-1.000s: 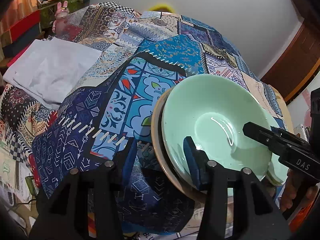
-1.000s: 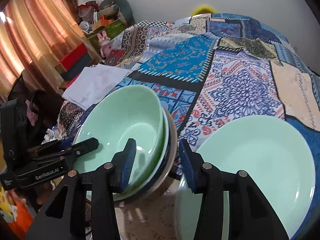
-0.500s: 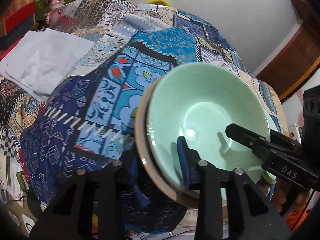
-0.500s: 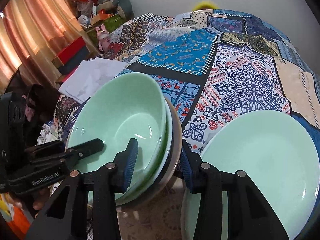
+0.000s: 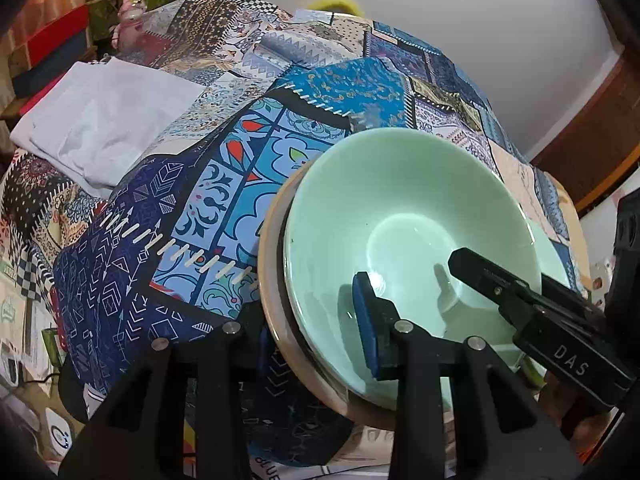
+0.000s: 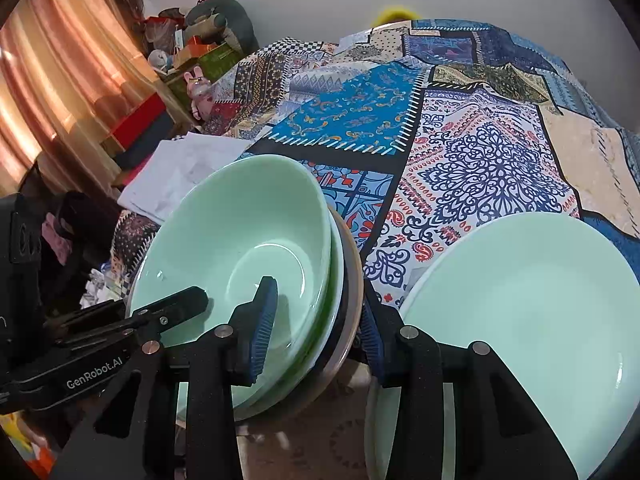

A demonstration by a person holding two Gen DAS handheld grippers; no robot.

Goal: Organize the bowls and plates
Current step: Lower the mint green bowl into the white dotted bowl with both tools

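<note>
Both hand-held grippers clamp the rim of a nested stack: left hand-held gripper (image 5: 316,316), right hand-held gripper (image 6: 320,328). The stack, topped by a green bowl (image 6: 240,240), is tilted beside the green plate (image 6: 520,320) on the patterned cloth (image 6: 480,160); bowls look gathered, final placing remains

Bare patchwork cloth (image 6: 472,160) beyond — green plate (image 6: 520,320) just right of bowl stack (image 6: 248,248).

White lettering "DAS" marks the black body of the right claw (image 5: 570,354), seen from the left wrist. "GenRobot.AI" is printed on the left claw (image 6: 94,372), seen from the right wrist. Partial letters "BLUE" show on a paper (image 5: 266,470) at the lower edge.
</note>
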